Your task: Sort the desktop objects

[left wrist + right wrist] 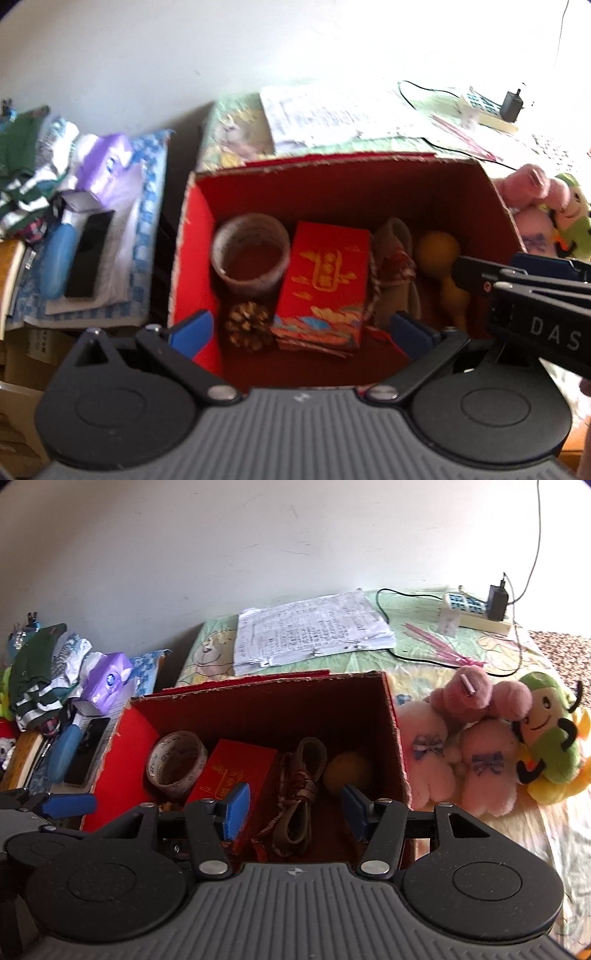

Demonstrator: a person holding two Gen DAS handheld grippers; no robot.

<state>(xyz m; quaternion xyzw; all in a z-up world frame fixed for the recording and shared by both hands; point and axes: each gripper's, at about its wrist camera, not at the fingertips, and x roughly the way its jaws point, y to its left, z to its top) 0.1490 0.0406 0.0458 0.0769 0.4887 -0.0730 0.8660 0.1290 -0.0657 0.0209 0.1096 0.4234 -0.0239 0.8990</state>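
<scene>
- An open red cardboard box [199, 206] is seen just ahead of and below both grippers; the sorted objects lie on its floor.
- The left gripper [301, 328] is held over the box's near edge with its blue-padded fingers [194, 332] spread wide and nothing between them; a pine cone [247, 330] and a red packet [325, 280] lie in the gap's line of sight.
- The right gripper [293, 812] is likewise held apart and empty above the box, with a coiled strap [301, 794] seen between its pads and a yellow gourd-shaped object [347, 770] near its right finger.
- A roll of tape [177, 766] is stood at the box's left, touching the red packet [229, 775].
- In the left wrist view the right gripper [461, 271] is seen reaching in from the right, close to the yellow gourd-shaped object [437, 251].
- The box floor is largely covered; free room is left mainly along the far wall and above the rim.
- To the box's right, plush toys [480, 746] are packed just beside the wall.
- Behind the box, a stack of papers [310, 631], a black cable [391, 627] and a power strip [472, 614] lie on a patterned cloth [417, 664].
- To the left, a purple tissue pack [109, 681], a blue bottle-like object [62, 753] and folded clothes [37, 672] are piled, well apart from the grippers.
</scene>
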